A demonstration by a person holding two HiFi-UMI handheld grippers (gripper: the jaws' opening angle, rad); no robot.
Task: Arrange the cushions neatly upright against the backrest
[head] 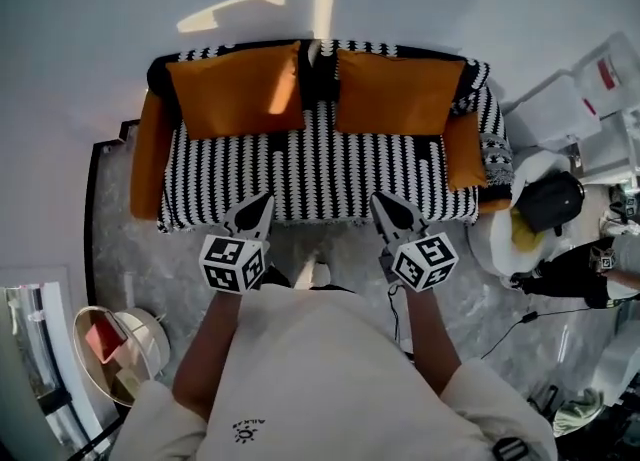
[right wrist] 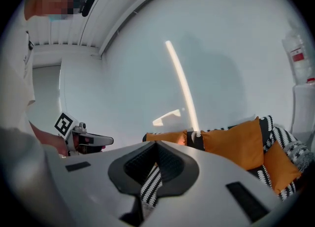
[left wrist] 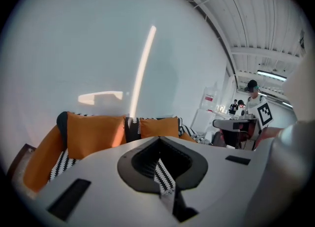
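Two orange cushions stand upright against the backrest of a black-and-white patterned sofa point(head: 310, 174). One cushion point(head: 235, 89) point(left wrist: 93, 135) is on the left and the other cushion point(head: 400, 94) point(right wrist: 234, 145) on the right. An orange bolster lies along each armrest, left bolster point(head: 150, 154) and right bolster point(head: 465, 149). My left gripper point(head: 262, 199) point(left wrist: 158, 145) hovers shut and empty at the sofa's front edge. My right gripper point(head: 385, 201) point(right wrist: 155, 145) is level with it, also shut with nothing held. Neither touches a cushion.
A person in a black cap point(head: 550, 199) crouches right of the sofa beside white equipment point(head: 580, 99). Cables point(head: 520, 324) trail on the marble floor. A round white stand point(head: 120, 349) sits at lower left. A white wall runs behind the sofa.
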